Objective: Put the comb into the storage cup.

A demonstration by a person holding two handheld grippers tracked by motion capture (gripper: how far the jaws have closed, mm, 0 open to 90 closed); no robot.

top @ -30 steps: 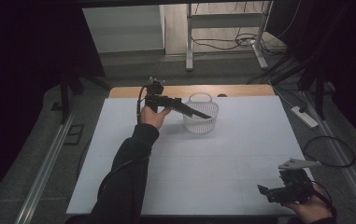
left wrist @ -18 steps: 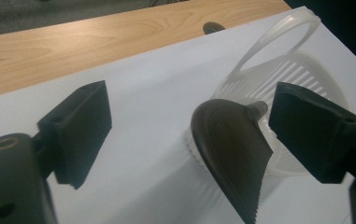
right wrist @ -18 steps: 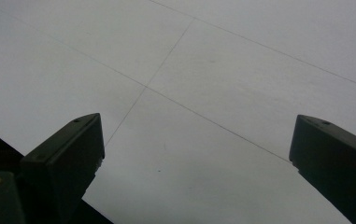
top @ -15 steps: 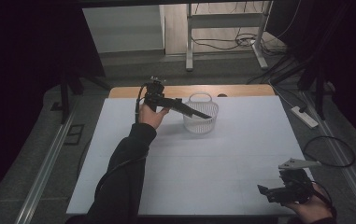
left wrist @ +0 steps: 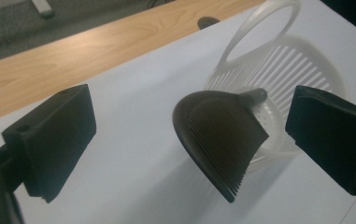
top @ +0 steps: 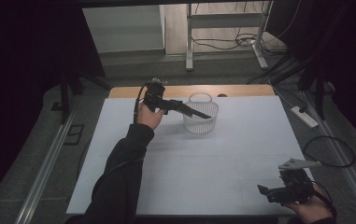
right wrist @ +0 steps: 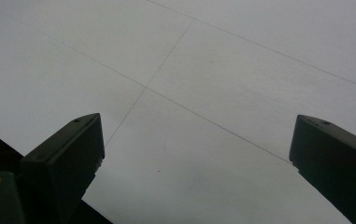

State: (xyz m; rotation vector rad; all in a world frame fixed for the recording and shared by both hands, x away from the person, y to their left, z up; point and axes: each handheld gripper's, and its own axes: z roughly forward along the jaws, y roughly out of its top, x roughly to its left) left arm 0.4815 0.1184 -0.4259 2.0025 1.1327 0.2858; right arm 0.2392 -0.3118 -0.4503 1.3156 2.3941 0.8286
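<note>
Dustpan-shaped scoop: a small black plastic piece (left wrist: 220, 140) with a ribbed, fanned blade and a short round stem, seen in the left gripper view between the jaws of the left gripper (left wrist: 199, 140).
Scoop position: it tilts with its stem over the rim of the white basket (left wrist: 278, 70) and its blade toward the camera; whether it rests on the rim or hangs in the air I cannot tell from this angle.
Left gripper state: jaws spread wide, both pads well clear of the scoop; they have just been opening, with the scoop between them but not gripped.
Left gripper place: in the high view the left gripper (top: 199, 113) is held above the table (top: 241, 154), its tips over the basket (top: 201, 116).
Right gripper state: the right gripper (right wrist: 194, 163) stands wide with nothing between its jaws, looking at bare white tabletop; in the high view it (top: 268, 192) sits near the table's near right corner.
Handling: the scoop looks light, stiff and smooth, so likely to slip or tip under a loose pinch; the thin blade ribs seem the weakest part.
Where to grip: the stem or the thick back edge of the blade, not the ribbed lip.
Basket: slotted walls, loop handle, light, apt to slide if nudged.
</note>
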